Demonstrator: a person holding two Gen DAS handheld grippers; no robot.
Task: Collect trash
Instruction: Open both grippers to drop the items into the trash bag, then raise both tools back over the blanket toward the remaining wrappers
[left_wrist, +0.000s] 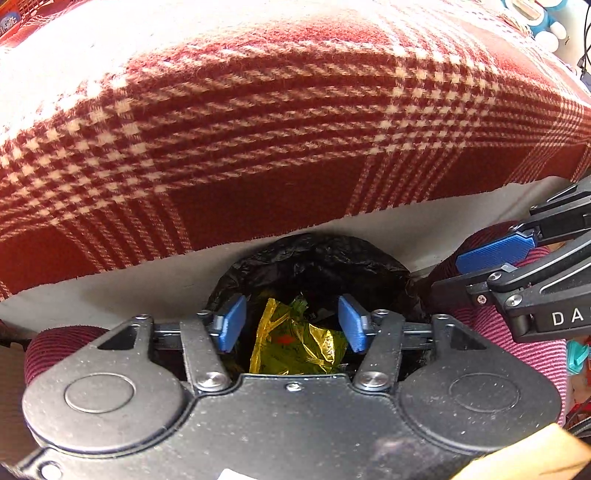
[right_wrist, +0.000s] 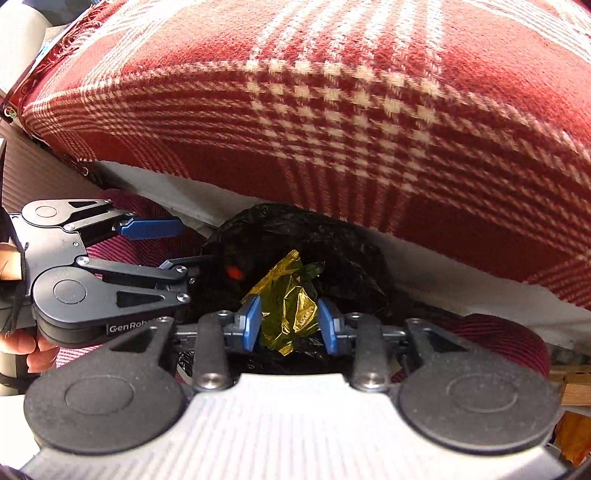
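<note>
A bin lined with a black bag (left_wrist: 314, 254) stands below the edge of a surface covered by a red and white checked blanket. A crumpled yellow wrapper (left_wrist: 295, 343) lies inside the bag. My left gripper (left_wrist: 292, 325) hovers open right above the bin mouth, and the wrapper shows through the gap between its blue pads. In the right wrist view the black bag (right_wrist: 343, 251) and the same yellow wrapper (right_wrist: 288, 310) lie beyond my right gripper (right_wrist: 290, 326), which is open with the pads apart on either side. Each gripper shows in the other's view, the right gripper (left_wrist: 456, 273) and the left gripper (right_wrist: 177, 245).
The checked blanket (left_wrist: 258, 129) overhangs a white edge (left_wrist: 424, 229) just behind the bin. Maroon striped fabric (left_wrist: 59, 343) flanks the bin on both sides. A hand (right_wrist: 29, 350) holds the left gripper. Blue and white toys (left_wrist: 546, 22) sit far right.
</note>
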